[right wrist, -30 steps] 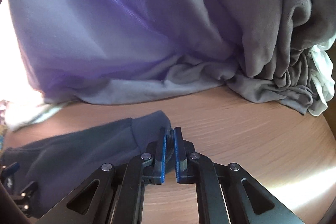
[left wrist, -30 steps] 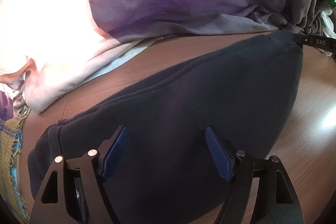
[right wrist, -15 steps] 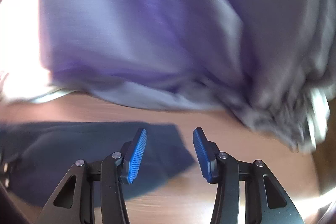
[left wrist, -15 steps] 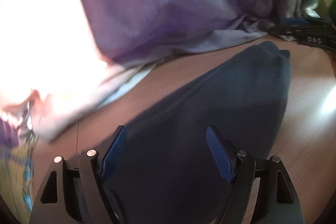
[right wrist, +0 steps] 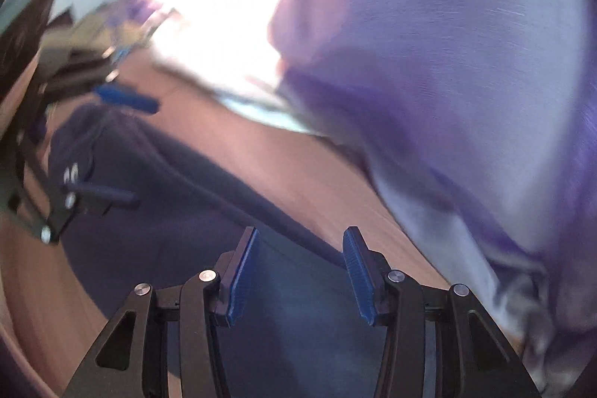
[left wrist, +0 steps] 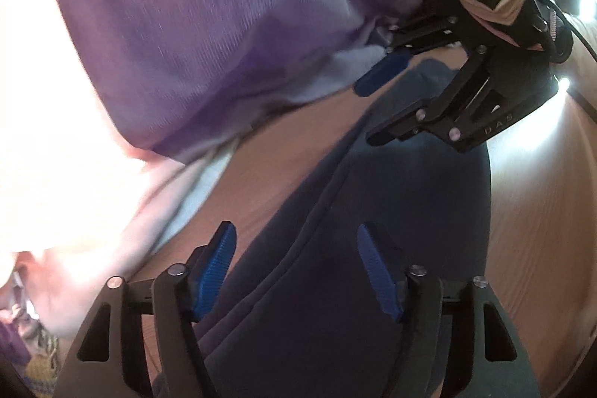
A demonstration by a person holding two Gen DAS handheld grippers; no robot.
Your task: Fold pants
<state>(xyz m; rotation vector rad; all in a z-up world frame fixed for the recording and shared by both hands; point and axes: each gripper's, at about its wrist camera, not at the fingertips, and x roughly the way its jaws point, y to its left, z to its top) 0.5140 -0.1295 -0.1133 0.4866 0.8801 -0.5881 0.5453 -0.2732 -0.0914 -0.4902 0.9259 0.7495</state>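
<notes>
The dark navy pants (left wrist: 373, 211) lie folded in a long band on the wooden table (left wrist: 541, 211). My left gripper (left wrist: 298, 267) is open and empty, just above one end of the pants. My right gripper (right wrist: 298, 271) is open and empty over the other end of the pants (right wrist: 179, 222). The right gripper also shows in the left wrist view (left wrist: 377, 107) at the far end of the pants. The left gripper shows in the right wrist view (right wrist: 123, 152) at the far left. Both views are blurred.
A big pile of purple and grey cloth (left wrist: 209, 25) lies along the far side of the pants, also in the right wrist view (right wrist: 466, 81). A pale, overexposed cloth (left wrist: 56, 137) lies to the left. Bare table (right wrist: 283, 159) separates the pants from the pile.
My right gripper has opened, let go of the pants' end and swung round toward the left gripper. My left gripper stayed open and turned along the pants.
</notes>
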